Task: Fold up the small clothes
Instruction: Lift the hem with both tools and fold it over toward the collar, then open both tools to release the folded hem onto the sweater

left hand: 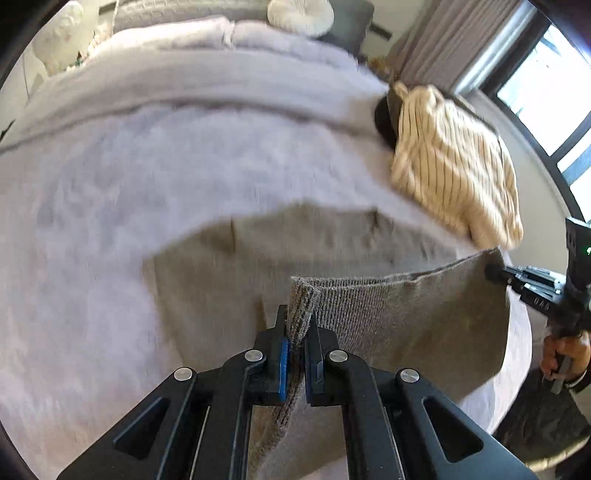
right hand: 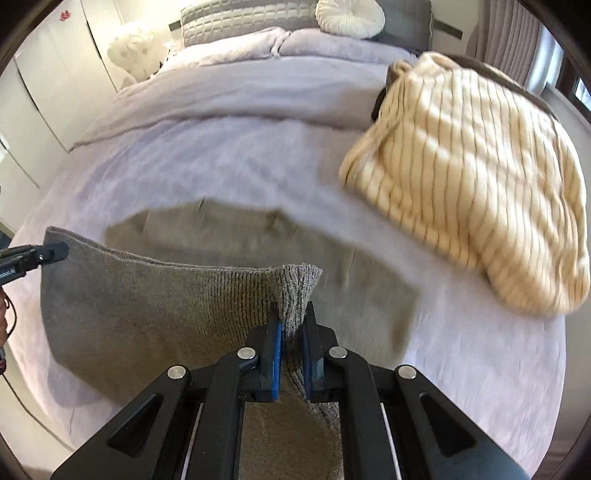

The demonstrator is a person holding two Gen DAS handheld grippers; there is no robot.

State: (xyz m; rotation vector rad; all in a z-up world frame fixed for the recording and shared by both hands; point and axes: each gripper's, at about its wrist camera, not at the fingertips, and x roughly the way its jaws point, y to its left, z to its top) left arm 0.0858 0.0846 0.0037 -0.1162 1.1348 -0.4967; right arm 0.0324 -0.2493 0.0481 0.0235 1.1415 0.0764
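Note:
A grey-brown knit garment [left hand: 406,317] lies partly on the bed, its near edge lifted between both grippers. My left gripper [left hand: 298,321] is shut on one ribbed corner of it. My right gripper [right hand: 292,314] is shut on the other ribbed corner [right hand: 299,288]. The lifted edge hangs stretched between them above the flat part [right hand: 258,236]. The right gripper also shows at the right edge of the left wrist view [left hand: 495,273]; the left gripper shows at the left edge of the right wrist view [right hand: 55,253].
A cream striped garment [right hand: 472,177] lies piled on dark clothes at the bed's right side, also in the left wrist view [left hand: 454,162]. The lilac blanket [left hand: 147,177] covers the bed. Pillows [right hand: 347,16] sit at the head. A window [left hand: 543,92] is on the right.

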